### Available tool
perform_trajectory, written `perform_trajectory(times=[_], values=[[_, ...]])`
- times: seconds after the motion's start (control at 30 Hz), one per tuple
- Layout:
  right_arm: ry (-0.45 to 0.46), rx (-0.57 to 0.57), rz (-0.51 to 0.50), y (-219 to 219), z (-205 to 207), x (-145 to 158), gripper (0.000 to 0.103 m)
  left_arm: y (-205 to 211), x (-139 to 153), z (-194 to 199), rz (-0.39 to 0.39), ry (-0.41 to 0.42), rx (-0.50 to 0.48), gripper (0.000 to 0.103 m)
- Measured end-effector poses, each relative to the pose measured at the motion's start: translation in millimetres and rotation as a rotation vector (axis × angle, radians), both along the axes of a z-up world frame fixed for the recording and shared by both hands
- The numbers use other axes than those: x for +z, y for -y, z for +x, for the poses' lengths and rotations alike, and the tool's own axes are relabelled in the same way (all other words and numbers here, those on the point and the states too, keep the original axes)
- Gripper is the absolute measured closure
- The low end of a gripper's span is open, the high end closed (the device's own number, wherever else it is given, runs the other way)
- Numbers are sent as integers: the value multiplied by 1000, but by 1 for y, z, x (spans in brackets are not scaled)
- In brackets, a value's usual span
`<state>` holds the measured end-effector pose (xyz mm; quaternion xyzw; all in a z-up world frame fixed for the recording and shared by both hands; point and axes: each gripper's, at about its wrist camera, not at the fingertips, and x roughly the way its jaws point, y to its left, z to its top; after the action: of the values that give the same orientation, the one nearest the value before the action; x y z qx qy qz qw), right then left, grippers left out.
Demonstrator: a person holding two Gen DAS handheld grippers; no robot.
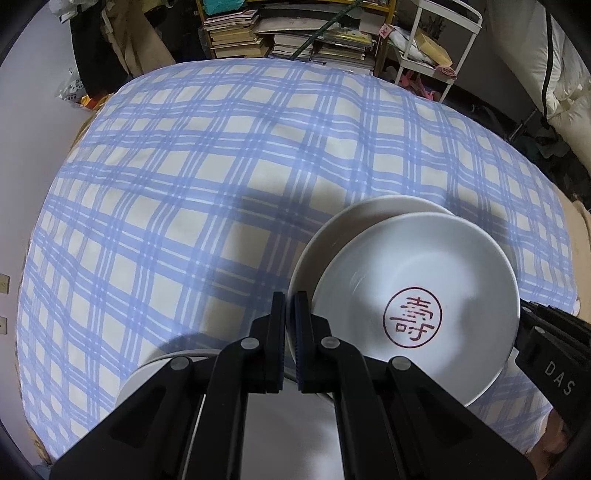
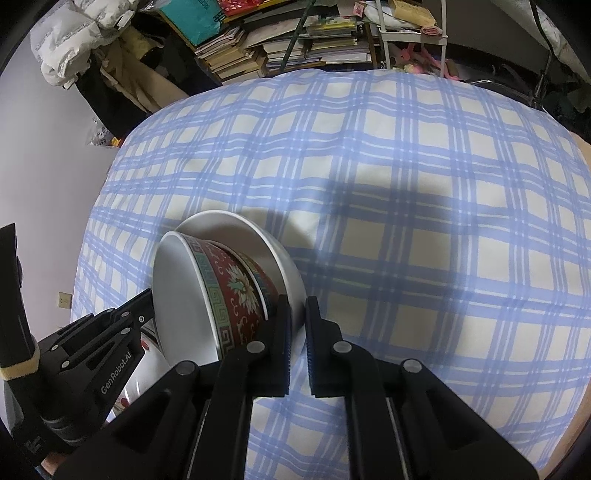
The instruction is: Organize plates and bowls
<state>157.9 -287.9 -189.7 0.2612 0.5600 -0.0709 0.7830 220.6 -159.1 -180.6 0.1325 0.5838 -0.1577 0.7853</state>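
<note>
A white bowl (image 1: 424, 266) with a red seal mark inside and a red patterned outside (image 2: 236, 288) leans tilted in a white plate (image 1: 369, 214) above the blue-checked tablecloth (image 1: 184, 184). My left gripper (image 1: 290, 297) is shut on the plate's left rim, and the bowl's edge sits just behind its right finger. My right gripper (image 2: 297, 301) is shut on the plate's (image 2: 229, 225) opposite rim. Each gripper shows in the other's view: the left gripper (image 2: 149, 295) at the bowl's far side, the right gripper (image 1: 524, 306) at the right edge.
Another white dish (image 1: 147, 373) lies under my left gripper, its red-marked edge (image 2: 147, 343) showing. The checked cloth (image 2: 443, 221) covers the whole table. Stacked books (image 1: 258, 29) and a white wire rack (image 1: 436, 37) stand behind the far edge.
</note>
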Motion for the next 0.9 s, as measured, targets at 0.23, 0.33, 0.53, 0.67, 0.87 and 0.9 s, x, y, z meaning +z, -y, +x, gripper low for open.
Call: perform_trajectory(times=[0.23, 0.33, 0.53, 0.67, 0.87, 0.9], values=[[-23, 16, -39, -8, 5, 5, 95, -1, -1, 7, 6, -46, -15, 100], [-26, 23, -40, -10, 7, 7, 95, -1, -1, 7, 6, -49, -21, 100], [-58, 56, -53, -11, 9, 5, 94, -3, -4, 8, -6, -44, -24, 100], [-58, 63, -61, -12, 10, 5, 93, -5, -5, 8, -22, -33, 5, 100], [-74, 55, -46, -11, 12, 4, 93, 0, -5, 6, 7, -39, -12, 100], [-77, 56, -44, -11, 13, 3, 93, 1, -4, 5, 11, -41, -17, 100]])
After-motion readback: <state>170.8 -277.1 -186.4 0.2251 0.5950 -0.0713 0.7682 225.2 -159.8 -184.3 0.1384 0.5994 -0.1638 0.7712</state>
